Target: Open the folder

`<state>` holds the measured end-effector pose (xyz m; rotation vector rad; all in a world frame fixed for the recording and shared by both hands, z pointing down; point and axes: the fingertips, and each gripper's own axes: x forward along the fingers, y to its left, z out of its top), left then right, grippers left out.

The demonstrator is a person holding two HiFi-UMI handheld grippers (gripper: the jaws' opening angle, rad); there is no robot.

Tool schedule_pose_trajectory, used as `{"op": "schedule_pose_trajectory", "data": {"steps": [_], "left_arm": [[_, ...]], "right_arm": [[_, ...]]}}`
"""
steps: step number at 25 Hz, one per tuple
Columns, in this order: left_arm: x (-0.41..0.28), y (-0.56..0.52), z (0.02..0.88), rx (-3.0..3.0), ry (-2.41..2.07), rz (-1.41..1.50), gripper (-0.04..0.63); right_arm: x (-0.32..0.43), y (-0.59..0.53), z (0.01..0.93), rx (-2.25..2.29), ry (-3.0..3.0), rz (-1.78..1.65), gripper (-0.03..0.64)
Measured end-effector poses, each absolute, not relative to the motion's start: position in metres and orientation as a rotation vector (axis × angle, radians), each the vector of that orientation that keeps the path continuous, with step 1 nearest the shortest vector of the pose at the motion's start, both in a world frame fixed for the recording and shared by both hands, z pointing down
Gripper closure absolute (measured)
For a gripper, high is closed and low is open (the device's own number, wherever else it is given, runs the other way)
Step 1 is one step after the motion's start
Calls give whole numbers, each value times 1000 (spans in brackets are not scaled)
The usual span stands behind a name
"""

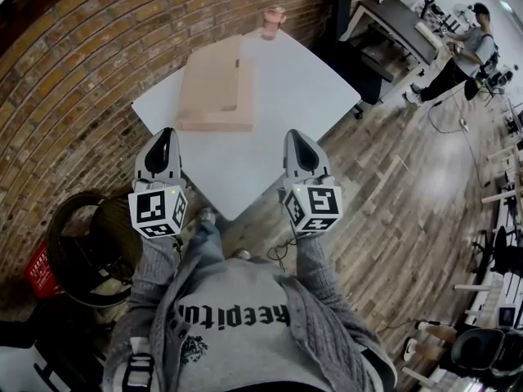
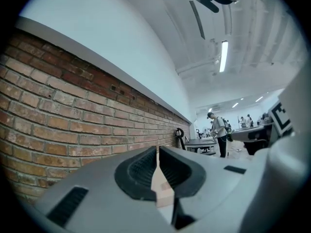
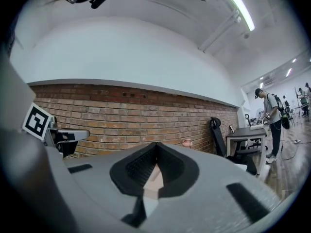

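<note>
On the white bench [image 1: 286, 104] the tan folder [image 1: 214, 88] lies closed, well apart from our left claw [image 1: 166, 135] and right claw [image 1: 296, 136], both pinched together on nothing, so we risk shoving it away instead of lifting its cover.

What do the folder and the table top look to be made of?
Folder: probably kraft cardboard, with a matte tan finish, no glare and thick flat edges. Table: possibly laminate or painted board, smooth uniform white with no grain showing.
</note>
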<state>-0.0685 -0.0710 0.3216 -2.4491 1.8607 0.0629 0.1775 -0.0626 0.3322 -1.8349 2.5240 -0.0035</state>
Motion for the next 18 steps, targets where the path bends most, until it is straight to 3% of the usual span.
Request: {"op": "schedule_pose_trajectory", "data": {"steps": [18], "left_arm": [[-71, -70, 317, -2409, 1855, 47, 577]], "right_arm": [[172, -63, 327, -1806, 2505, -6, 613]]}}
